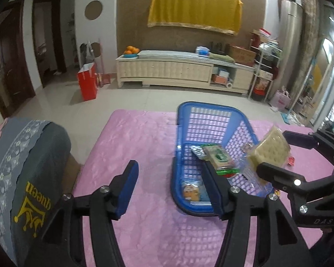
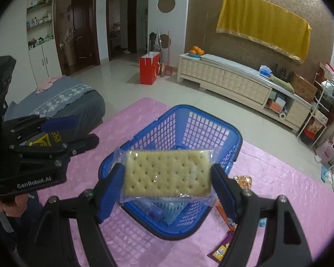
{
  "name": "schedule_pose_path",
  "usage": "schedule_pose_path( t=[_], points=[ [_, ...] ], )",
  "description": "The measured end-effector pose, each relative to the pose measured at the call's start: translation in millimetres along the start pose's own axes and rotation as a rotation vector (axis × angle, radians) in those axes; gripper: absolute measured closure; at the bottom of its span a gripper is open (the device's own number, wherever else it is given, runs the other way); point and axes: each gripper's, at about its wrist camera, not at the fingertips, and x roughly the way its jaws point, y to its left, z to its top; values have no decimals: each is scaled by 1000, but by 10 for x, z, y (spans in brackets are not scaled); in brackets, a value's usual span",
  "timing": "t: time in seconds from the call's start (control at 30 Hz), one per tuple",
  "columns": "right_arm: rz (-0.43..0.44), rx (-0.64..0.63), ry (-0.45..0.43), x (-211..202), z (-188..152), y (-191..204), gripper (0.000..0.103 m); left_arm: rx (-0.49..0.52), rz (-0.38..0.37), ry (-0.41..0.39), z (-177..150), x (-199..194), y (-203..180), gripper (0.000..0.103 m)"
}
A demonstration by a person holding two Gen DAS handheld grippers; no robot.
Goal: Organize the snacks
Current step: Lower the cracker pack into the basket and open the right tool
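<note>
While several snacks already lie inside the blue basket (image 1: 213, 120), the left gripper (image 1: 173, 187) hangs open and empty beside it. Right wrist view: right gripper (image 2: 167, 174) clamps a cracker packet (image 2: 167, 173) above the basket; loose wrappers (image 2: 242, 181) beside it remain.

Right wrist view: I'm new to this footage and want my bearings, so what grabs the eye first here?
First, the wrapped cracker, pinched at both ends in the right claw and held above the blue basket on the pink cloth. Next, a few snack packets lie on the cloth right of the basket. The left claw is open and holds nothing, beside the basket.
</note>
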Motion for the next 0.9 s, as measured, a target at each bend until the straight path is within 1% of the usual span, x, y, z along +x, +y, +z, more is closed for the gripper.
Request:
schedule_pose_path(
  t=[0.07, 0.17, 0.3, 0.37, 0.4, 0.47, 0.6, 0.7, 0.8, 0.9],
  points=[
    [2, -4, 17, 78, 21, 20, 21, -15, -3, 0, -26, 39, 60, 47],
    [-2, -11, 37, 192, 34, 50, 21, -15, -30, -4, -76, 80, 100, 47],
    [-8, -6, 64, 313, 3, 69, 21, -27, -13, -6, -144, 120, 122, 46],
    [-13, -3, 78, 376, -7, 81, 21, -38, -14, -5, -183, 135, 142, 23],
    [-12, -1, 85, 412, -9, 85, 21, -37, -14, -7, -195, 134, 145, 20],
    [-14, -1, 95, 467, -13, 88, 21, -24, -17, -5, -220, 146, 142, 20],
    [-13, 1, 123, 583, -38, 92, 21, -9, 8, -3, -254, 177, 150, 20],
    [-21, -8, 143, 652, -57, 122, 21, -1, -6, -6, -267, 187, 161, 20],
    [-27, -21, 143, 665, -62, 148, 21, 32, 8, -14, -293, 185, 136, 19],
    [-20, -7, 146, 667, -43, 140, 18, 56, 21, -19, -308, 186, 92, 18]
  ],
)
